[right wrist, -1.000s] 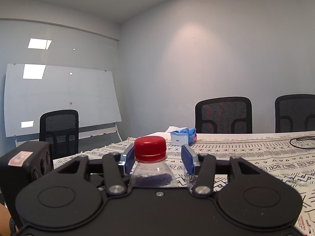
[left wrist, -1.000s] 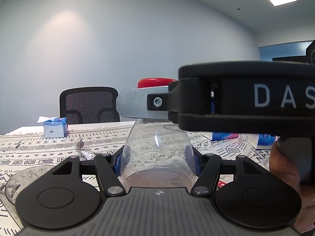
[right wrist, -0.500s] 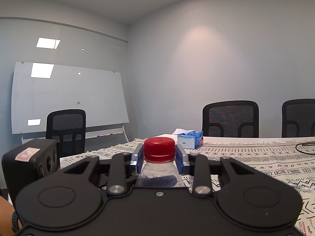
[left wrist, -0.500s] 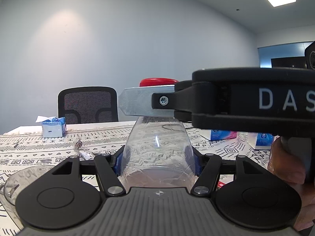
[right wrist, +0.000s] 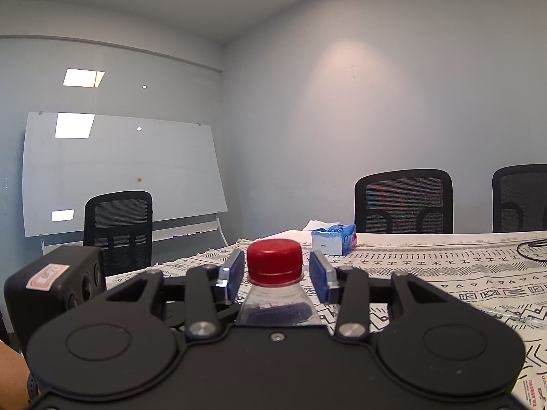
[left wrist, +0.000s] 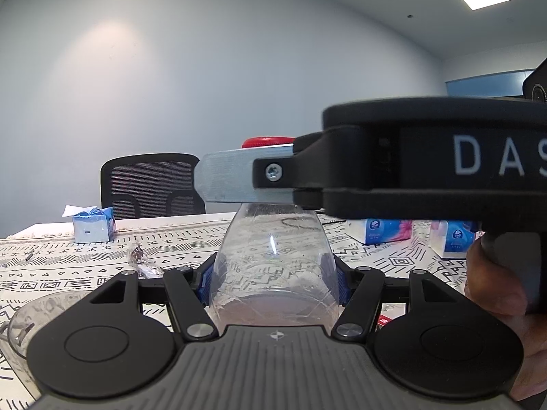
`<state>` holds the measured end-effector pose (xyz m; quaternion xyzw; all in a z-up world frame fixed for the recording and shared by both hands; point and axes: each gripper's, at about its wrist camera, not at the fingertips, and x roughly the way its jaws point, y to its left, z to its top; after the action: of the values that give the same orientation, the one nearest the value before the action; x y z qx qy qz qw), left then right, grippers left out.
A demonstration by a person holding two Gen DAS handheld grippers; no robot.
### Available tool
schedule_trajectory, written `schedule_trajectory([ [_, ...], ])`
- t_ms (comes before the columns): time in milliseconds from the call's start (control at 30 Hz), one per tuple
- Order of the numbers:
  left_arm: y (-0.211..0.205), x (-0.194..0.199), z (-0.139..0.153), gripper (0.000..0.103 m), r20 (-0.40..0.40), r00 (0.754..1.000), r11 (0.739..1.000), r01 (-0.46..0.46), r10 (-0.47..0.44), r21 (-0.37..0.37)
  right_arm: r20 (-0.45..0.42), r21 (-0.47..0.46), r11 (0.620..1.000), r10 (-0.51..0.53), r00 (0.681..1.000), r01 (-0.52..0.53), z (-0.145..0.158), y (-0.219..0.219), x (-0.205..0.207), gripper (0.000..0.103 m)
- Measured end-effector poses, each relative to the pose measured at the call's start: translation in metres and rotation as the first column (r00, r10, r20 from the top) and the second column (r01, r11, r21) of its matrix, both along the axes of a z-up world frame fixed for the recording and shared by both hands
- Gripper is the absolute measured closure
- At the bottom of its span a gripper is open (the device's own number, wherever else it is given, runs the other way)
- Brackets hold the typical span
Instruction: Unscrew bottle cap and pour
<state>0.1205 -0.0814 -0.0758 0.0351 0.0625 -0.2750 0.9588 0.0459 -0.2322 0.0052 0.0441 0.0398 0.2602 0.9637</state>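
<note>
1. The right gripper (right wrist: 276, 278) has its blue-padded fingers (right wrist: 235, 273) parted, 1 at 9 o'clock and 1 at 3 o'clock of the red cap (right wrist: 274, 262), each with a clear gap, so it holds nothing.
2. The left gripper (left wrist: 273, 282) is clamped on the clear bottle (left wrist: 273, 256), pads pressed against both sides of its wide body; the bottle stands upright on the table, cap on, nothing poured.
3. Risk, as I judge it: the thin plastic wall may dent under the clamp, and if that grip is loose the whole bottle could turn with the cap. Closing off-centre could slip on the cap's ribs.
4. The cap is a short ribbed cylinder of hard plastic; the bottle is smooth, glossy and domed at the shoulder.
5. At 8 o'clock in the left view sits a clear cup (left wrist: 30, 321), likely the pouring target.
6. Farther off, a patterned woven tablecloth (right wrist: 444, 266), a blue tissue box (right wrist: 333, 237) and mesh chairs (right wrist: 403, 201).
</note>
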Motion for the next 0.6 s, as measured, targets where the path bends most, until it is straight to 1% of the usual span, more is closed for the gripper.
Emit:
schedule_trajectory([
  [67,0.0,0.002,0.0,0.043,-0.002,1.0,1.0,-0.001,0.001,-0.002,0.004,-0.004,1.0,-0.004,1.0,0.004,0.0,0.002,0.0,0.058],
  [100,0.0,0.004,-0.001,0.043,-0.003,1.0,1.0,-0.001,0.001,-0.003,0.006,-0.005,1.0,-0.006,1.0,0.006,0.0,0.002,0.0,0.06],
  [133,0.001,0.005,-0.001,0.043,-0.003,1.0,1.0,0.0,0.0,-0.003,0.007,-0.007,1.0,-0.008,1.0,0.008,0.0,0.003,-0.001,0.062],
  [167,0.001,0.006,-0.001,0.043,-0.003,1.0,1.0,0.0,0.0,-0.003,0.01,-0.009,1.0,-0.01,1.0,0.01,0.0,0.004,-0.001,0.067],
  [300,0.002,0.004,-0.001,0.043,-0.003,1.0,1.0,0.003,-0.003,-0.005,0.013,-0.012,1.0,0.005,1.0,-0.005,0.0,0.002,-0.001,0.067],
  [400,0.001,-0.004,0.0,0.043,-0.002,1.0,1.0,0.007,-0.007,-0.004,0.013,-0.012,1.0,0.014,1.0,-0.014,0.0,-0.001,-0.001,0.067],
  [600,0.003,-0.005,-0.001,0.043,-0.009,1.0,1.0,0.007,-0.007,-0.011,0.014,-0.018,1.0,0.022,1.0,-0.021,0.001,-0.004,-0.001,0.067],
])
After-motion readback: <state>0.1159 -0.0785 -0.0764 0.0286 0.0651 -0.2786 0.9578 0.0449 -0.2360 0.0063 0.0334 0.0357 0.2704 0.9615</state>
